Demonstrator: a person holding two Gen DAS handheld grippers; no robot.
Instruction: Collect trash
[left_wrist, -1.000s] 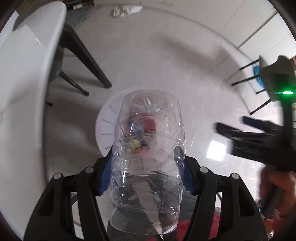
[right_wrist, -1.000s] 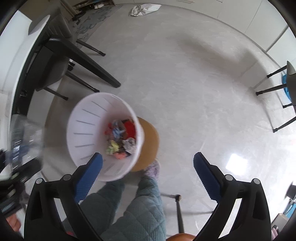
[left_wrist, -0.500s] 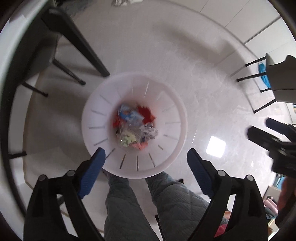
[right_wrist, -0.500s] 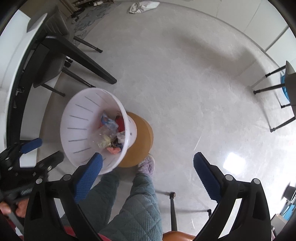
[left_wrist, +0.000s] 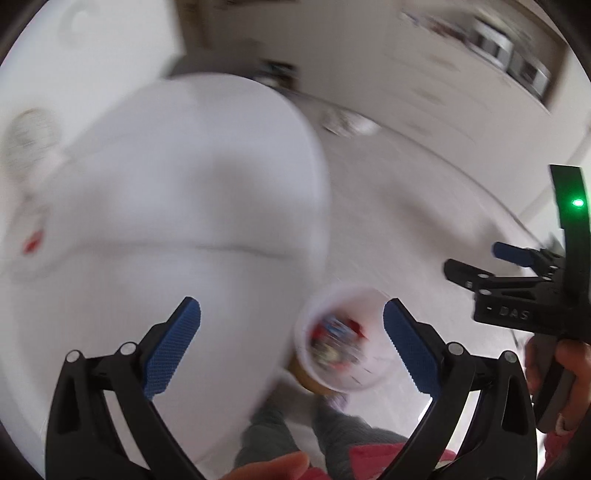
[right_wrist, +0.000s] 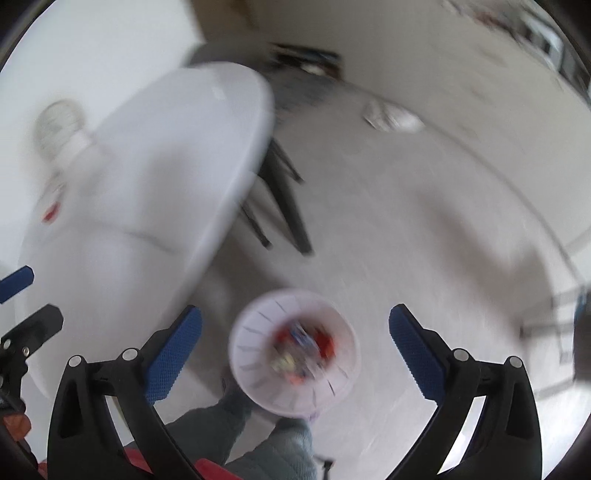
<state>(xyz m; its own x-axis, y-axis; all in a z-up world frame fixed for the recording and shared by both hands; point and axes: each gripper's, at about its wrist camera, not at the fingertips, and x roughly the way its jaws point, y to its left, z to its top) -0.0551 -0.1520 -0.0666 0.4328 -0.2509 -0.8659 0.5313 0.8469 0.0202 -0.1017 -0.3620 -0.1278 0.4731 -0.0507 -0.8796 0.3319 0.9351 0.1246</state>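
White trash bin (right_wrist: 293, 352), coloured litter inside: low centre of the right-wrist frame, between and beyond the right tool's (right_wrist: 293, 350) wide-spread, empty blue pads. Left tool (left_wrist: 291, 345) likewise wide, empty; bin (left_wrist: 341, 338) toward its right pad. One second ago it clamped a clear bottle. White worktop (left_wrist: 166, 206) fills upper left; pale tiled floor (right_wrist: 424, 229); both views blurred.

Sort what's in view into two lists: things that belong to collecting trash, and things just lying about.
Belongs to the job:
white bin on the floor, coloured trash inside
left tool, open, empty
right tool, open, empty

Just lying about:
white table
dark legs under it
pale bundle on the far floor, too blurred to identify
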